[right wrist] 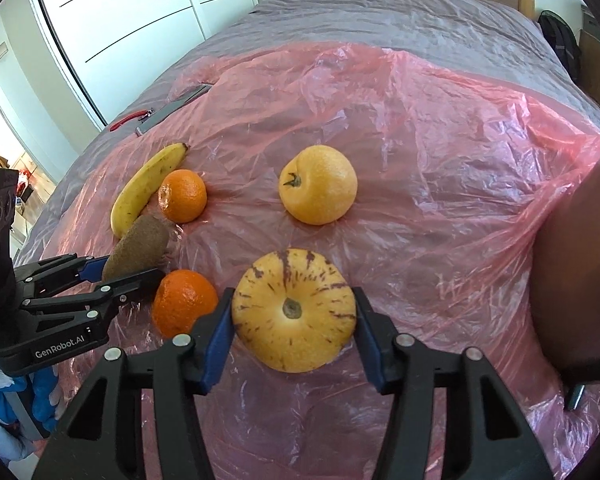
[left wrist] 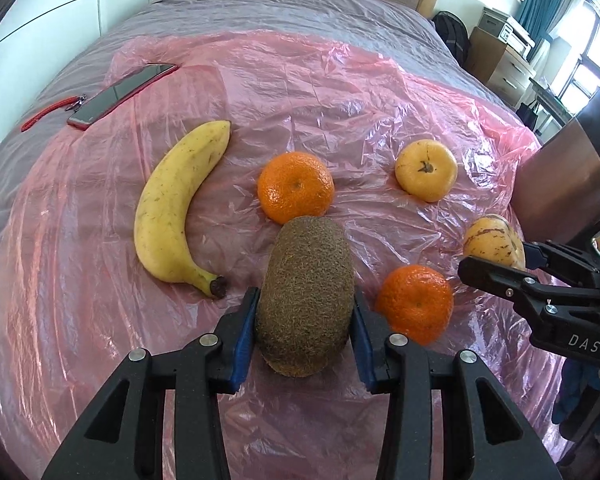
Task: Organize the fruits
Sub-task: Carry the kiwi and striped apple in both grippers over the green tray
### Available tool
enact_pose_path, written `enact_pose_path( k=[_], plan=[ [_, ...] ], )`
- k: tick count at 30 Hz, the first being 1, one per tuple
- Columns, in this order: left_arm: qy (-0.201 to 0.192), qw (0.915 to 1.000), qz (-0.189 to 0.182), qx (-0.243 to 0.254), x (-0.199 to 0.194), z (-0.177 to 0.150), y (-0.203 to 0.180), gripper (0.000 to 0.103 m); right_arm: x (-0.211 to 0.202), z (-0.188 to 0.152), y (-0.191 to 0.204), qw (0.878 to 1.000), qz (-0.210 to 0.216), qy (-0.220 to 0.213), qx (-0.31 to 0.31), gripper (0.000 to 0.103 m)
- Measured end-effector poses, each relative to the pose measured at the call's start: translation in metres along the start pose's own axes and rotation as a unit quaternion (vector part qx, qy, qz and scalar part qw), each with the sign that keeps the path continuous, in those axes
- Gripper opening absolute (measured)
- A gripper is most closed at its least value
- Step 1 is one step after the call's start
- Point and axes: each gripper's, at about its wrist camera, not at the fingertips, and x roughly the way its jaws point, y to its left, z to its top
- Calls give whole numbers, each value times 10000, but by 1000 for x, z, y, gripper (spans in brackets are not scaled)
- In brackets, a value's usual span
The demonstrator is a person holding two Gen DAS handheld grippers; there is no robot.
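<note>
Kiwi (left wrist: 305, 300) nearest the left lens, lengthwise between blue pads (left wrist: 242, 338), left gripper (left wrist: 305, 312) closed on it; both pads touching its sides. Lifted or resting on pink sheet (left wrist: 340, 92): cannot tell.

Striped melon (right wrist: 294, 310) nearest the right lens, stem end up, right gripper (right wrist: 294, 312) clamped across its widest part, pads at both flanks.

Near mandarin (left wrist: 415, 304) just beside kiwi, between the two grippers. Far mandarin (left wrist: 296, 192) right behind kiwi, touching or nearly. Banana (left wrist: 178, 204) to the left, stem toward camera. Yellow fruit (left wrist: 426, 170) further back, apart from the rest. Phone (left wrist: 122, 94) with red cord at sheet's far-left edge, on grey bedcover (left wrist: 300, 8).

Stage, as judged: both fruits gripped, neither yet placed; sorting barely begun.

Risks:
- Kiwi held near its rear half only; long front overhang, fuzzy skin, could pivot or slide out on a tilt.
- Melon round and smooth, gripped at the equator; slight shift up or down and pads could squeeze it out.
- Grippers close together with near mandarin between; swinging either inward could knock it rolling.
- Sheet slick and wrinkled over soft bedding; released round fruit likely to roll.
- Hard squeeze may bruise kiwi.
</note>
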Motion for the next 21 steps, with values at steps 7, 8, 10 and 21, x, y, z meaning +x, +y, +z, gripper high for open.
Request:
enact_pose_path(
  k=[7, 8, 10, 21],
  plan=[
    [-159, 9998, -54, -56, -29, -8, -3, 37, -25, -11, 6, 9999, 88, -93, -24, 36],
    [-187, 9998, -59, -50, -34, -10, -5, 37, -28, -14, 7, 9999, 104, -101, -33, 36],
    [-227, 9997, -67, -61, -43, -14, -8, 37, -37, -19, 9, 9998, 125, -113, -45, 36],
    [-524, 9979, -355, -149, -94, -42, -33, 37, -92, -61, 11, 9998, 40, -173, 21, 36]
  ],
)
